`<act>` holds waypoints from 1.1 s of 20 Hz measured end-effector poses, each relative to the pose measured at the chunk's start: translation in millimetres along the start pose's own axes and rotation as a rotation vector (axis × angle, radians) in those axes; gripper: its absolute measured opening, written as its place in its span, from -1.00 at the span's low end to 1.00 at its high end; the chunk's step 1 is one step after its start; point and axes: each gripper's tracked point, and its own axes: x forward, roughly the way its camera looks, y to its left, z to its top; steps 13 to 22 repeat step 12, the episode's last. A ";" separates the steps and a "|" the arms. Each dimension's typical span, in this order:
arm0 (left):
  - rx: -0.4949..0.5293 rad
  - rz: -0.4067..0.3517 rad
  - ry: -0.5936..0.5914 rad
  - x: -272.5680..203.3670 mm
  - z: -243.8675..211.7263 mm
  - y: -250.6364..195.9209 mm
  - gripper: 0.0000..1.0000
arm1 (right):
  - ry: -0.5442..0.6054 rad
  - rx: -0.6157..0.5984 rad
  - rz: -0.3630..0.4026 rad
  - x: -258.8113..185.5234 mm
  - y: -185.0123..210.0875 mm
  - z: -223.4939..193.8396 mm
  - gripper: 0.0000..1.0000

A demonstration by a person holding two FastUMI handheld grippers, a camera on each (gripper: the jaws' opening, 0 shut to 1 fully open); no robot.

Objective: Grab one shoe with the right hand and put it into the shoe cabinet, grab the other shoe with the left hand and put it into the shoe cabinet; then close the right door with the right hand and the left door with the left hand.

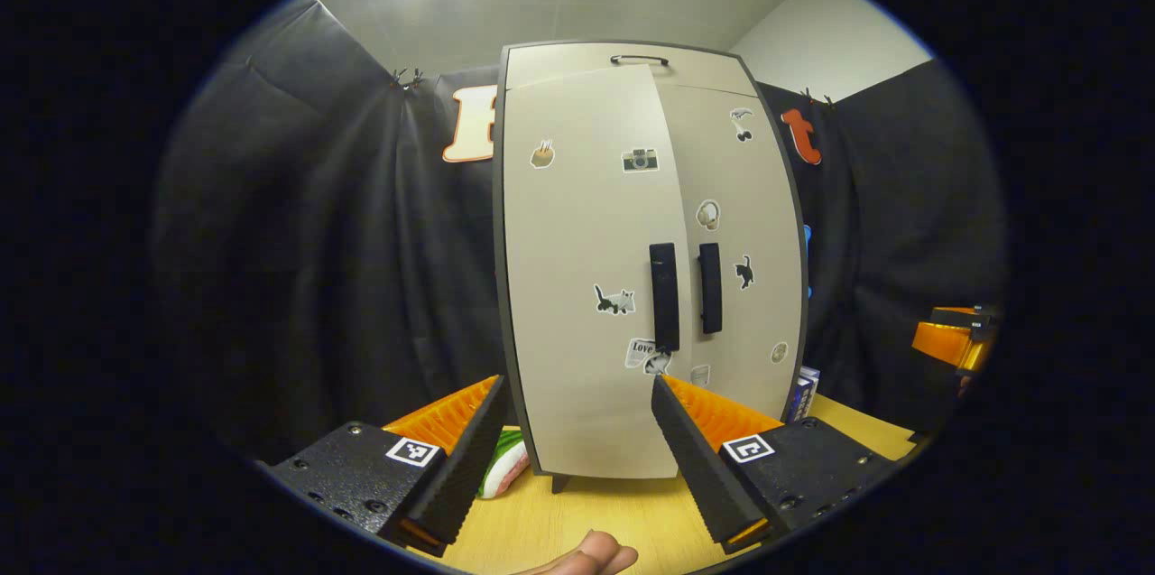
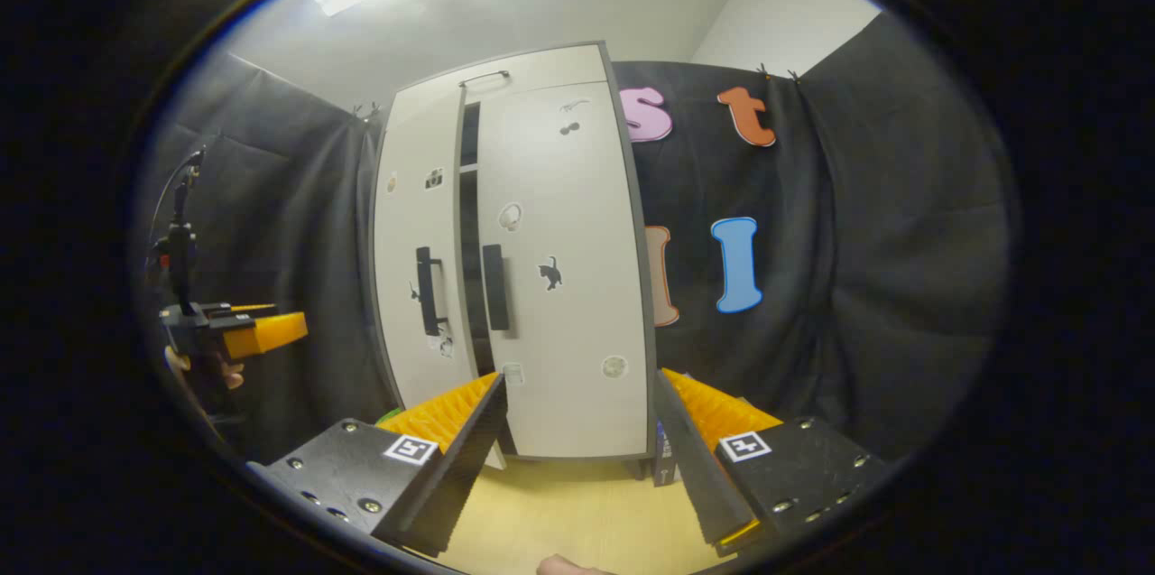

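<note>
Both jaws spread, empty. Beige two-door shoe cabinet (image 2: 514, 268): left door (image 2: 417, 277) ajar beside shut right door (image 2: 559, 268); off-centre push risks sliding cabinet.

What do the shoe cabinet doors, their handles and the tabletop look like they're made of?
Shoe cabinet doors: probably laminated board, a smooth matte beige face with a thin dark edge, dotted with stickers.
Door handles: matte black bars, plastic or painted metal; the look leaves it open.
Tabletop: light wood or wood-look laminate, with faint grain and a soft sheen.
</note>
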 end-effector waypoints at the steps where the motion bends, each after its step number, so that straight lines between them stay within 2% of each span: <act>1: -0.006 0.001 0.005 -1.3 -2.5 0.0 0.96 | -0.006 -0.004 0.010 -1.4 7.9 5.7 0.95; 4: -0.022 0.011 0.011 -4.6 -8.1 4.8 0.96 | -0.028 -0.044 0.019 -9.2 24.8 18.4 0.95; 9: -0.039 0.027 0.025 -7.8 -14.6 13.5 0.96 | -0.017 -0.061 0.070 -20.5 56.6 14.8 0.94; 12: -0.048 -0.003 0.009 -11.8 -12.3 7.3 0.96 | -0.033 -0.093 0.071 -26.6 66.4 17.1 0.95; 22: -0.048 -0.003 0.009 -11.8 -12.3 7.3 0.96 | -0.033 -0.093 0.071 -26.6 66.4 17.1 0.95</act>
